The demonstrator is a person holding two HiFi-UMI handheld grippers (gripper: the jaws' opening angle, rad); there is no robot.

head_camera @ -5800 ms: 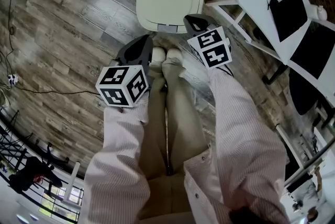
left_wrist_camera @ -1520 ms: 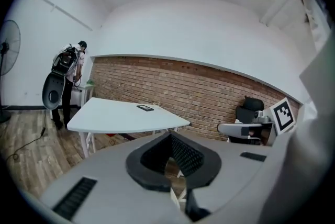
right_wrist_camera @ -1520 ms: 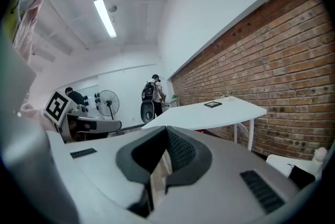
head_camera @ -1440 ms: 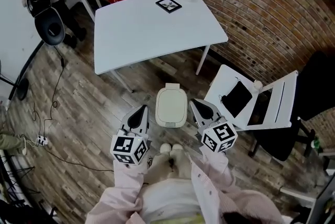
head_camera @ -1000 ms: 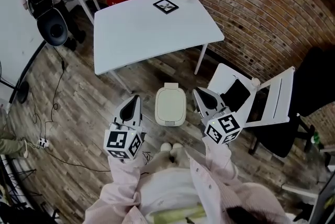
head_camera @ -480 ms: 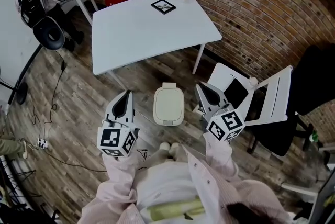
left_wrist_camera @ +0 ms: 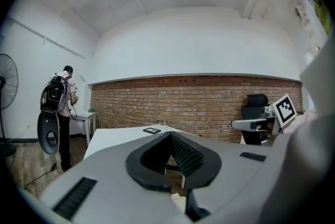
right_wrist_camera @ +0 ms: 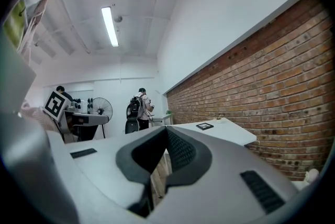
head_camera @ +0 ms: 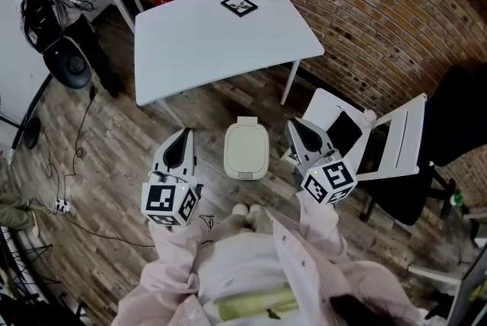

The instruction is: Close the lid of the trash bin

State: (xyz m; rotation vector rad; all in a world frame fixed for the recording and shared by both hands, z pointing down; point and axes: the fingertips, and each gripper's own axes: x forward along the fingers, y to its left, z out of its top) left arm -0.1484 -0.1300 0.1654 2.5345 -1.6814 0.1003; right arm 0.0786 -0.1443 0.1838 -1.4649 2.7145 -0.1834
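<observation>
Holding left gripper and right gripper pressed together, empty; trash bin lid looks down; my shoe could tip it.

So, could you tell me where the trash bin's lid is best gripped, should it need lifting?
Probably its near lip, approached from the person's side: the lid lies flat and shut, its hinge apparently on the far edge toward the table.

Your trash bin looks like smooth matt plastic; the floor under you is grainy wood, the wall rough brick.
</observation>
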